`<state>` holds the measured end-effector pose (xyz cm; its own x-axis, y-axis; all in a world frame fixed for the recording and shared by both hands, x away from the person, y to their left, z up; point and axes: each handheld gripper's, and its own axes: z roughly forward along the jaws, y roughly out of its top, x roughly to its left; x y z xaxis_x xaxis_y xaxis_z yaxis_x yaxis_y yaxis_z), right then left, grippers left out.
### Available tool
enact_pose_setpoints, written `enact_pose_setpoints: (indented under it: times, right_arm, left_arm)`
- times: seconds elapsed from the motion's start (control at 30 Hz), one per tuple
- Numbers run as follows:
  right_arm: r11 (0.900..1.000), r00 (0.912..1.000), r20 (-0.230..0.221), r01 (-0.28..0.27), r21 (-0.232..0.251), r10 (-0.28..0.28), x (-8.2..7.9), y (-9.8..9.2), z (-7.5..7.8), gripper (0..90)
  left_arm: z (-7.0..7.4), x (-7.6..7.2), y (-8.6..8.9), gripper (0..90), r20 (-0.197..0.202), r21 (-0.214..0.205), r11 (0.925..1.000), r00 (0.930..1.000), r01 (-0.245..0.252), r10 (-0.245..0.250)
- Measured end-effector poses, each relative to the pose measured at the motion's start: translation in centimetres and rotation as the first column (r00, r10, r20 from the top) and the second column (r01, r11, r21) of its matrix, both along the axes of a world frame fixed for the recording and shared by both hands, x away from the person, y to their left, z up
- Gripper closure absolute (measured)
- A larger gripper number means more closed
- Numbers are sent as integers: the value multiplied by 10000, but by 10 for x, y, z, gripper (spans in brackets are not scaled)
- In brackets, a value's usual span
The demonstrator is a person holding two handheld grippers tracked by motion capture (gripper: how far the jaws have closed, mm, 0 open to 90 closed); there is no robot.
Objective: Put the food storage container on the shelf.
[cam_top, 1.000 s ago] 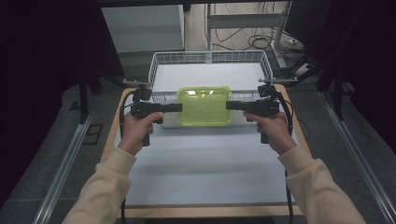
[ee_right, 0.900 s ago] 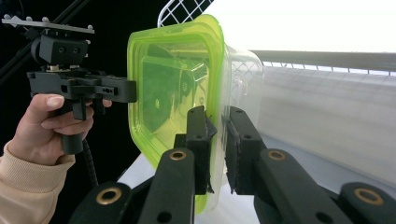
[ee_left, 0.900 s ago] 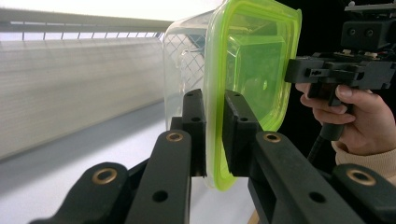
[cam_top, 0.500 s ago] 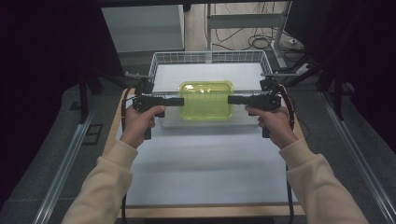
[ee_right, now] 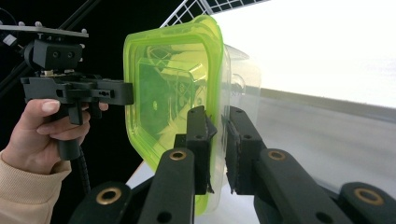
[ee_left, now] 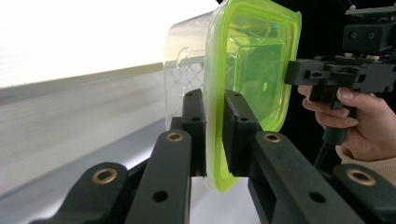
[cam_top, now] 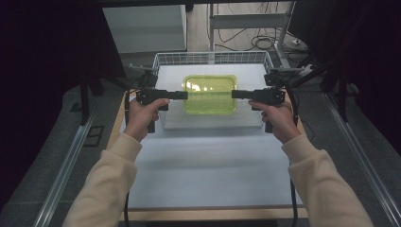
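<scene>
A clear plastic container with a lime-green lid [cam_top: 210, 93] hangs level above the wire basket [cam_top: 213, 58], held from both sides. My left gripper [cam_top: 185, 95] is shut on the lid's left rim, and in the left gripper view its black pads [ee_left: 237, 122] clamp the green lid edge [ee_left: 212, 116]. On the opposite side, my right gripper [cam_top: 233, 94] is shut on the right rim. The right gripper view has its pads [ee_right: 198, 135] pinching the green lid edge [ee_right: 215, 140], with the container's clear body [ee_right: 243, 74] behind it.
The white-lined wire basket stands at the far end of the white tabletop [cam_top: 208, 165]. Metal rails [cam_top: 66, 165] run along both sides of the table. Cables and table legs [cam_top: 265, 33] lie on the floor beyond.
Both hands have carried the container away from me, from over the basket's near wall to over its inside. It also sits a little higher.
</scene>
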<state>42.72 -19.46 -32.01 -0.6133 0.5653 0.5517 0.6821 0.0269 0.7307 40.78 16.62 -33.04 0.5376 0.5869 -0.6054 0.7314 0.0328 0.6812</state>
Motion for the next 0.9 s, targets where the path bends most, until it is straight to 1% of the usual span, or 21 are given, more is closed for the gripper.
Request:
enact_pose_setpoints:
  times: [0.17,0.27,0.43,0.53,0.7,0.8,0.9]
  right_arm:
    - [9999,9999,31,109,-45,-109,6,1,3,809]
    - [9998,9998,11,187,-23,-187,11,0,7,809]
    - [9995,9995,110,295,-97,-294,17,-1,12,808]
    - [9993,9994,72,350,-110,-349,20,-2,15,808]
    - [9988,9989,118,461,-143,-460,26,-4,18,808]
    - [9984,9985,79,539,-150,-538,31,-4,20,808]
    - [9987,9987,149,499,-110,-497,34,-5,21,808]
  left_arm:
    - [4,8,0,811,-31,5,10000,10000,-22,22]
    - [7,13,-1,811,51,5,10000,10000,-27,27]
    - [11,20,-3,811,56,-13,10000,10000,-36,36]
    - [13,24,-5,811,92,35,10000,10000,-10,9]
    - [16,32,-7,810,26,49,10000,10000,-38,38]
    - [17,35,-8,810,5,45,10000,10000,-89,89]
    - [19,37,-8,810,42,80,9999,9999,-98,98]
